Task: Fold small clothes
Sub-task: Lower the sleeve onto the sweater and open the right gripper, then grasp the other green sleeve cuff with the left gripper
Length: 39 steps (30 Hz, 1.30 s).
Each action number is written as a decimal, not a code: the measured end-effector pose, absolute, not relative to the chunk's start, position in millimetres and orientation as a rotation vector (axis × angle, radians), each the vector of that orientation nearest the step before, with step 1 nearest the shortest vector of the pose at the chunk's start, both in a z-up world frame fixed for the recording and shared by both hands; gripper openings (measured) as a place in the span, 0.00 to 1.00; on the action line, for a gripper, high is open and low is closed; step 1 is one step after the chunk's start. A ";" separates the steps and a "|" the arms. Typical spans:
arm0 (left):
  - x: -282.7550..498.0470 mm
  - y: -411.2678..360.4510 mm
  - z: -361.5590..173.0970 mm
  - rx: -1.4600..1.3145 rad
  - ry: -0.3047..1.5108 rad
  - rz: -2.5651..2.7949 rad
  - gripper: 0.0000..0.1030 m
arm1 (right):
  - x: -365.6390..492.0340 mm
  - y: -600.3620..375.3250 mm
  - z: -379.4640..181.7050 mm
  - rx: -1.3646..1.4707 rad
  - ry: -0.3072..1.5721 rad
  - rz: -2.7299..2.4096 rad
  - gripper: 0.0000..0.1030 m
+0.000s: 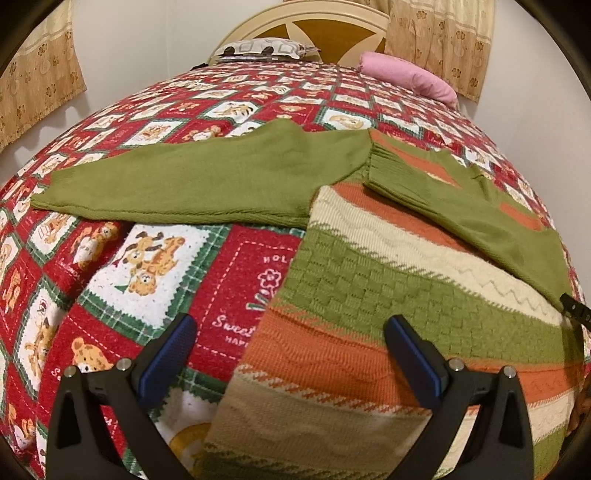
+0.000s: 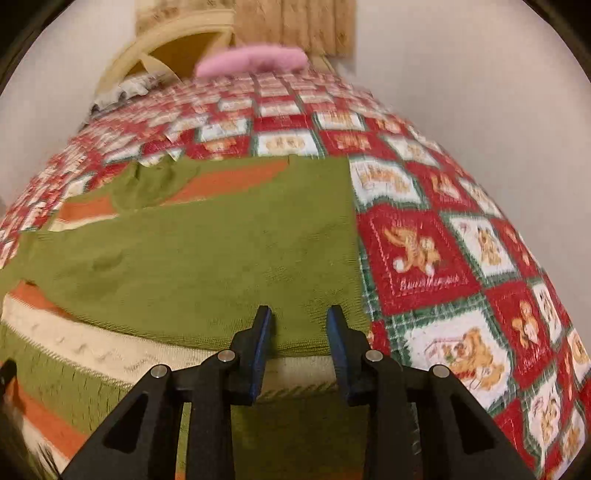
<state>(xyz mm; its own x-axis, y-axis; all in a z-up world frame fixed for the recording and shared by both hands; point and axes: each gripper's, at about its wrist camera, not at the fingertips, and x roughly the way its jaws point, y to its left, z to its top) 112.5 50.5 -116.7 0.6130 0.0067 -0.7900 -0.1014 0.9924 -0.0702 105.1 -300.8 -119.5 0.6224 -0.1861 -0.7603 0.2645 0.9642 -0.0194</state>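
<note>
Left wrist view: my left claw (image 1: 290,347) hangs with its jaws wide apart and nothing between them, above the left edge of the striped sweater (image 1: 369,302). Sweater, knitted in green, orange and cream bands, lies flat on the bed (image 1: 110,266) with its red teddy-bear quilt. One plain green sleeve (image 1: 192,184) stretches toward 9 o'clock; the other sleeve (image 1: 480,214) lies folded across the body at 2 o'clock. Pink pillow (image 1: 406,74) rests at 1 o'clock by the headboard (image 1: 314,29). Right wrist view, blurred: my right claw (image 2: 299,325) holds its jaws narrowly apart over the folded sleeve's lower edge; gripping it or not, I cannot tell.
</note>
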 end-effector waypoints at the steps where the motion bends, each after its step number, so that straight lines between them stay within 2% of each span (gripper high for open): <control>1: 112.4 50.3 -116.6 -0.109 0.910 0.064 1.00 | 104.6 -298.8 -119.4 0.083 0.856 -0.270 0.31; 6: 112.0 49.2 -116.6 -0.097 0.916 0.071 1.00 | 106.0 -274.7 -123.2 -0.088 0.826 -0.347 0.32; 14: 111.1 52.3 -112.9 -0.096 0.927 0.024 1.00 | 100.5 -286.0 -120.7 0.007 0.799 -0.299 0.35; 16: 108.1 68.4 -104.2 -0.144 0.912 -0.010 0.98 | 98.8 -287.8 -119.9 0.027 0.791 -0.285 0.36; 23: 112.9 209.6 -75.3 -0.477 0.756 0.277 0.98 | 97.8 -287.7 -119.9 0.036 0.786 -0.277 0.38; 27: 131.7 271.9 -76.9 -0.514 0.725 0.427 0.96 | 97.9 -287.5 -119.8 0.040 0.786 -0.276 0.38; 31: 145.6 301.4 -88.1 -0.576 0.717 0.510 0.94 | 98.1 -286.9 -120.4 0.033 0.788 -0.279 0.38; 34: 157.8 318.9 -106.0 -0.662 0.768 0.536 0.81 | 98.5 -286.8 -120.8 0.033 0.790 -0.278 0.38; 39: 168.3 312.5 -111.4 -0.627 0.759 0.559 0.81 | 98.4 -286.8 -121.1 0.030 0.791 -0.279 0.38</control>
